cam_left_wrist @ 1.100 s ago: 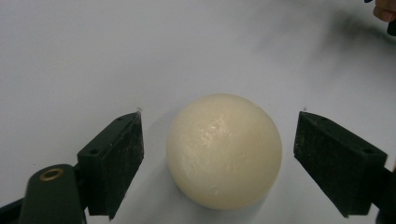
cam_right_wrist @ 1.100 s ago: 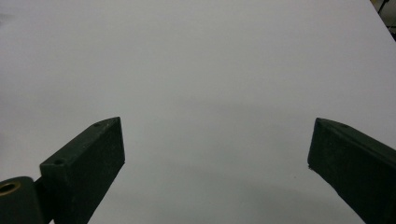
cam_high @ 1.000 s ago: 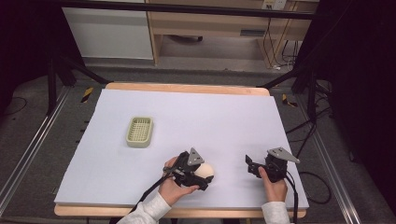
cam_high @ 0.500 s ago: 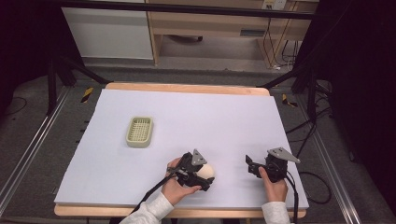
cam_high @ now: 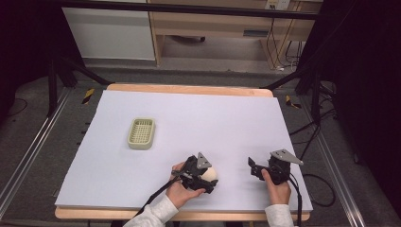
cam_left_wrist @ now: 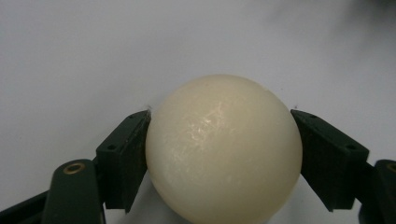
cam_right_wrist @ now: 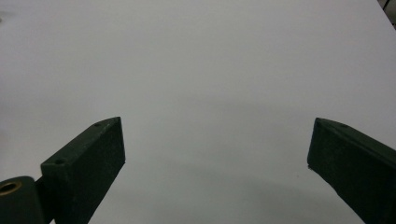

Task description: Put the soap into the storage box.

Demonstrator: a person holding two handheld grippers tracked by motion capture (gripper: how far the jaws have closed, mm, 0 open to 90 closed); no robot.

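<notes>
Near the worktop's front edge, the left tongs clench a cream ball. Beside them the right tongs gape, grasping nothing. A green basket sits well apart.

Ball's underside cut off — right gripper's jaws too

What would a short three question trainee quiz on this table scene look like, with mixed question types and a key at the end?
1. True or false: the left gripper is shut on the cream ball.
2. Which holds nothing? A) left gripper B) right gripper
3. Fill in: the green basket lies on the person's ____ side of the white table cover.

Key: 1 true, both jaws touch the ball's sides. 2 B, its jaws stand wide apart over bare cover. 3 left.
</notes>
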